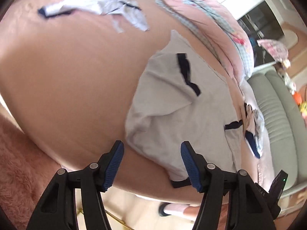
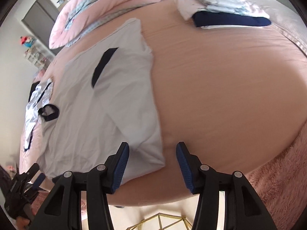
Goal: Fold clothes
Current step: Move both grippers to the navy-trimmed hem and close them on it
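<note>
Both the left gripper (image 1: 152,163) and right gripper (image 2: 152,165) are matte black plastic, with ribbed blue pads (image 1: 114,165) and round silver pivot screws (image 1: 94,166); possibly a green indicator light.

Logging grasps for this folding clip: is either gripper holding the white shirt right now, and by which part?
Nothing is held. The left gripper and right gripper are both open above the white shirt near its lower edge, with no fabric between their pads.

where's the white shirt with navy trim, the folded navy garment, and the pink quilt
white shirt with navy trim (image 2: 107,103), right wrist view, on its flat white body
folded navy garment (image 2: 230,21), right wrist view, on its dark top layer
pink quilt (image 1: 197,9), left wrist view, on its bunched pink fold
</note>
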The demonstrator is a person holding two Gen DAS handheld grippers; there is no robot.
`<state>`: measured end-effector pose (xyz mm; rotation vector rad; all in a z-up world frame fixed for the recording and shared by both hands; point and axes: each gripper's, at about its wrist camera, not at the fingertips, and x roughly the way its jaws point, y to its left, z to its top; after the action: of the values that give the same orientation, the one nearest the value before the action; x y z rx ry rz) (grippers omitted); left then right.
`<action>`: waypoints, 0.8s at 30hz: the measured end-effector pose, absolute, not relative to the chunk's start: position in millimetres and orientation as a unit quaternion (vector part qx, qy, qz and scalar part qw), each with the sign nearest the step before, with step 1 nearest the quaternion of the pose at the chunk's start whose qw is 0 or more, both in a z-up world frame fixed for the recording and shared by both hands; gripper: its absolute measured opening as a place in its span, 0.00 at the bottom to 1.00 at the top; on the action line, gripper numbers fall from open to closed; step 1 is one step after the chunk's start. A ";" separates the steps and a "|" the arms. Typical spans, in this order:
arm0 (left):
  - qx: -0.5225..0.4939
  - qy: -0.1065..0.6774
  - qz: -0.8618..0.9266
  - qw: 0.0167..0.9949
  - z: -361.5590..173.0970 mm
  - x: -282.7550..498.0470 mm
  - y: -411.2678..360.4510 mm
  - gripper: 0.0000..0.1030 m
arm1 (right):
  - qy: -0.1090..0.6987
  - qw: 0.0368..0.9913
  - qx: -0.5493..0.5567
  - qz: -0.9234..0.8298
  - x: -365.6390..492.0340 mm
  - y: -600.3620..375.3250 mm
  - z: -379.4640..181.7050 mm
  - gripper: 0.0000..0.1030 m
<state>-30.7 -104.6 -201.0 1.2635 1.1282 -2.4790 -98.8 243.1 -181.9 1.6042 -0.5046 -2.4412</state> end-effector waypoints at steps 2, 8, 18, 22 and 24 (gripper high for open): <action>0.413 0.382 -0.824 0.065 -201.2 -31.4 -101.5 0.57 | -0.175 0.122 0.549 -0.808 -101.5 226.4 -185.1 0.48; 0.420 0.351 -0.836 0.034 -200.2 -35.4 -72.7 0.54 | -0.154 0.127 0.534 -0.821 -91.7 223.5 -192.4 0.31; 0.442 0.365 -0.820 0.007 -208.0 -26.9 -66.1 0.16 | -0.205 0.126 0.506 -0.828 -86.1 231.9 -199.7 0.43; 0.424 0.392 -0.816 0.012 -214.3 -28.5 -66.3 0.20 | -0.192 0.142 0.513 -0.825 -88.8 218.8 -200.4 0.21; 0.412 0.404 -0.817 0.012 -214.9 -28.6 -65.9 0.25 | -0.192 0.149 0.515 -0.822 -86.0 217.8 -200.9 0.19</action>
<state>-28.6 -65.9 -214.9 1.2832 1.2585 -2.5468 -86.0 217.8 -200.9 1.4805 -0.5525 -2.3626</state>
